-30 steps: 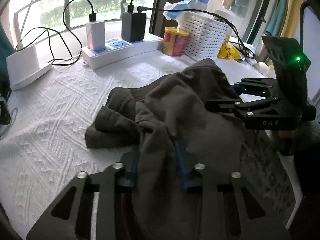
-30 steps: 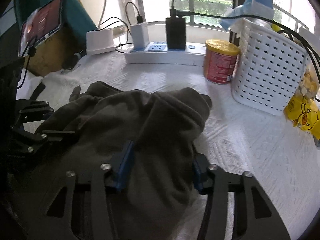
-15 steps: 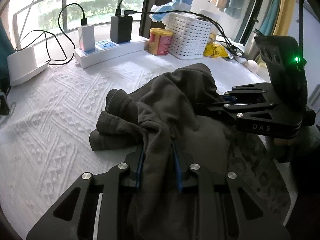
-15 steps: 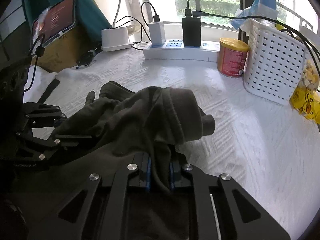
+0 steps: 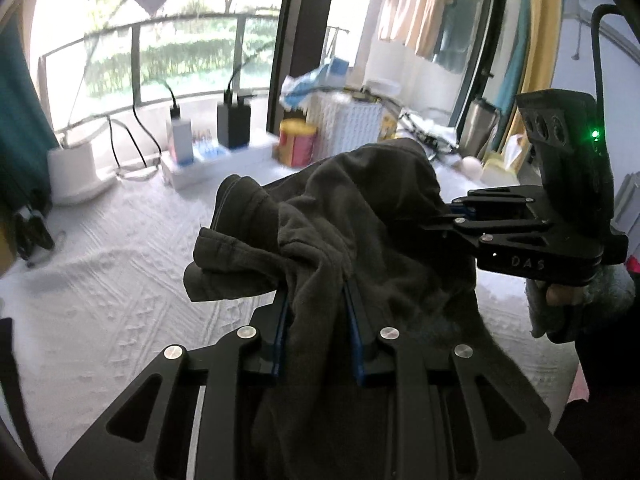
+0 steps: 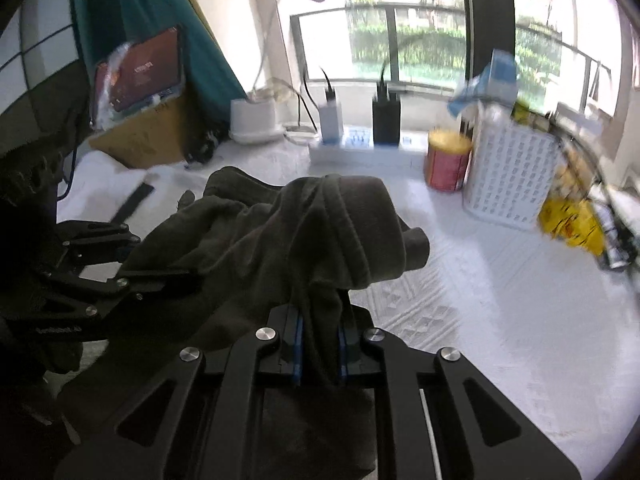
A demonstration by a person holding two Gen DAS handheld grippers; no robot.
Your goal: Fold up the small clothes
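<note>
While both grippers' fingers (image 5: 280,320) clench dark garment (image 5: 360,220), bare white tabletop (image 6: 500,300) rightward.

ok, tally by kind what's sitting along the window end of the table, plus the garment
dark grey crumpled garment: 1
white perforated plastic basket: 1
red can with yellow lid: 1
white power strip: 1
plugged-in charger blocks: 2, white and black
Total: 6

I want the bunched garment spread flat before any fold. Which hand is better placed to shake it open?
Left, probably. The left gripper pinches the garment beside a loose flap hanging free, while the right gripper clamps a tight twisted wad. Both grip, so either could.
</note>
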